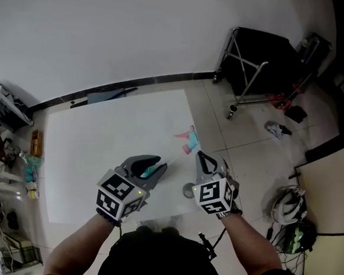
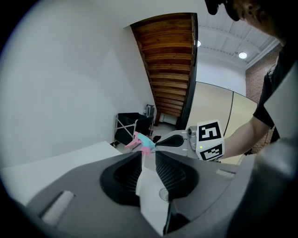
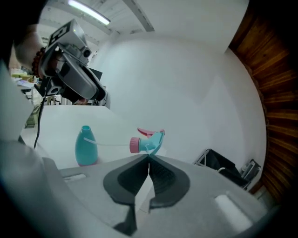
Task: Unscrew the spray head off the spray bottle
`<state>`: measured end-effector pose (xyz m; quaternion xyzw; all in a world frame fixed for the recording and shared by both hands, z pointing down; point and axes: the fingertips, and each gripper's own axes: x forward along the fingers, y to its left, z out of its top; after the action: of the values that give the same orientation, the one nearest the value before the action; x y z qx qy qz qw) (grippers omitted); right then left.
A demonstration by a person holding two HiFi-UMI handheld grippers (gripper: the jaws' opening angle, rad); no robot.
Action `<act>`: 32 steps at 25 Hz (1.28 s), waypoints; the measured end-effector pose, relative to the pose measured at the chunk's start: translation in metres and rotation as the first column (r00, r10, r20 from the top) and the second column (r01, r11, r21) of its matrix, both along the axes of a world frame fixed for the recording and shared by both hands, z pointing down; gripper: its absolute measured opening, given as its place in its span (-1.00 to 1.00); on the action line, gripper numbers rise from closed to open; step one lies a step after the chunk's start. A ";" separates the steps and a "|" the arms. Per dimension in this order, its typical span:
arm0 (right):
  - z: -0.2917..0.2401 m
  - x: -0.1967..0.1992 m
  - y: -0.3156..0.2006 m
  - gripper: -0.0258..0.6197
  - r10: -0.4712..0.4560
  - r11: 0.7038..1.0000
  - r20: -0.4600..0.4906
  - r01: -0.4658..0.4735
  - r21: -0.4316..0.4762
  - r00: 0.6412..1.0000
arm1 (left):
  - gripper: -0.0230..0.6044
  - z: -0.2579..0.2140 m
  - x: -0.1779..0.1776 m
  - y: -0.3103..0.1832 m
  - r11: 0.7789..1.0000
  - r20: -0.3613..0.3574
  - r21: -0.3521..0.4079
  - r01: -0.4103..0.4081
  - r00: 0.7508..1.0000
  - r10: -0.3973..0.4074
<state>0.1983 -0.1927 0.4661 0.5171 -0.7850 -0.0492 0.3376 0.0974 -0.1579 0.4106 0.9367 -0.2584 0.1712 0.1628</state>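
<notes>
The teal bottle (image 3: 85, 148) stands upright and capless on the white table (image 1: 100, 140). In the head view the bottle (image 1: 151, 172) shows just below my left gripper (image 1: 158, 165). That gripper (image 2: 149, 155) is open by a narrow gap, and only the table shows between its pads. The pink and teal spray head (image 1: 188, 140) lies on its side further out, with its thin tube (image 3: 111, 144) pointing toward the bottle. My right gripper (image 3: 148, 159) is shut and empty, its tips just short of the spray head (image 3: 149, 141).
Beyond the table's right edge on the tiled floor stand a black folding cart (image 1: 258, 63) and a helmet (image 1: 288, 205). Cluttered shelves (image 1: 5, 150) line the left side. A dark baseboard runs behind the table.
</notes>
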 end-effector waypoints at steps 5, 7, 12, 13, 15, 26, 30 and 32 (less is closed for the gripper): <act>-0.031 -0.005 0.008 -0.93 -0.069 0.993 -0.058 0.074 0.087 0.996 | -0.38 -0.014 0.005 -0.001 0.998 -0.044 -0.008 -0.061 0.997 0.061; -0.043 -0.008 0.013 -0.93 -0.110 0.985 -0.084 0.119 0.122 0.990 | -0.24 -0.019 0.008 -0.002 0.996 -0.063 -0.022 -0.092 0.994 0.091; -0.075 -0.025 0.031 -0.93 -0.200 0.956 -0.139 0.224 0.190 0.970 | 0.06 -0.026 0.014 0.004 0.978 -0.142 -0.093 -0.185 0.975 0.171; -0.082 -0.029 0.035 -0.93 -0.215 0.950 -0.147 0.242 0.199 0.965 | 0.09 -0.027 0.015 0.006 0.973 -0.163 -0.110 -0.205 0.969 0.185; -0.091 -0.036 0.044 -0.93 -0.242 0.936 -0.162 0.274 0.219 0.957 | 0.14 -0.028 0.016 0.011 0.962 -0.201 -0.139 -0.237 0.958 0.206; -0.117 -0.071 0.076 -0.93 -0.348 0.870 -0.217 0.400 0.289 0.912 | 0.11 -0.047 0.005 0.033 0.897 -0.447 -0.246 -0.367 0.864 0.231; -0.120 -0.081 0.083 -0.93 -0.382 0.850 -0.222 0.436 0.296 0.897 | 0.02 -0.051 0.000 0.039 0.887 -0.482 -0.244 -0.391 0.843 0.238; -0.121 -0.086 0.087 -0.93 -0.395 0.842 -0.225 0.449 0.300 0.890 | -0.02 -0.052 -0.002 0.042 0.887 -0.484 -0.239 -0.395 0.840 0.243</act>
<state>0.1125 -0.1057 0.3450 0.3764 -0.8301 -0.2988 0.2826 0.0951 -0.1159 0.3582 0.9400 -0.0203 0.0203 0.3400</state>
